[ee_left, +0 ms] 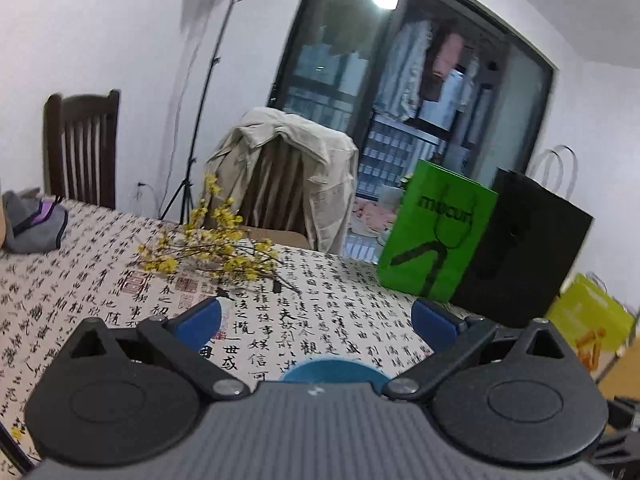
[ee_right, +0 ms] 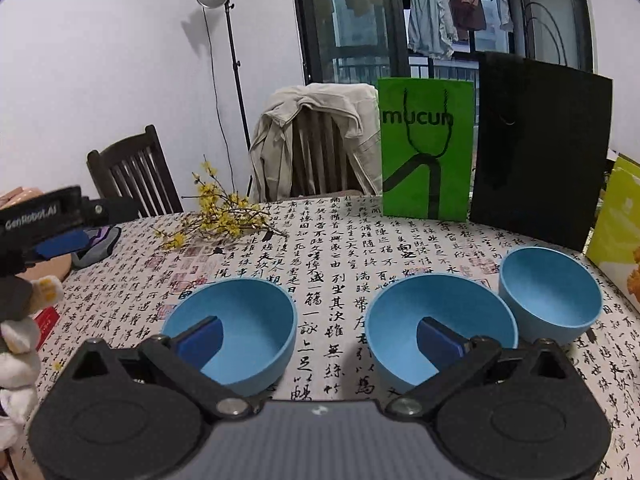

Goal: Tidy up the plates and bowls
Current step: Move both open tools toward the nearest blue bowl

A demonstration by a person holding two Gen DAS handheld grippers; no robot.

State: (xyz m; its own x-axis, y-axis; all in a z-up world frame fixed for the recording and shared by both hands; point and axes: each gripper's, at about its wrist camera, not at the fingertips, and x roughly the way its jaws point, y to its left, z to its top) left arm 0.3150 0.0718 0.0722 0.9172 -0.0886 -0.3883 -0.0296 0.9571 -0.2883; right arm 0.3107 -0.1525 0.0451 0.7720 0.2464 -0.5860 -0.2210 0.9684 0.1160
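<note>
Right wrist view looks down over three light-blue bowls standing upright and separate on the bench (ee_right: 320, 240), which is covered in a calligraphy-print cloth. The left bowl (ee_right: 240, 320) sits apart from the other two; the middle bowl (ee_right: 436, 320) and the right bowl (ee_right: 550, 292) stand just beside each other, perhaps touching. None is nested yet, so the sorting looks barely begun. The right gripper (ee_right: 320, 340) hangs above the gap between left and middle bowls, its blue pads wide apart and holding nothing — probably poised to take a rim. The left gripper (ee_left: 316, 320) is likewise spread and empty; in its own view a darker-looking blue bowl rim (ee_left: 334, 370) peeks out just below its fingers, likely the left bowl, though I cannot tell for sure. At the back edge stand a green paper bag (ee_right: 426, 152) and a black bag (ee_right: 536, 152), with yellow flower sprigs (ee_right: 220, 216) lying well clear of the bowls — leaving the near cloth free for stacking.
</note>
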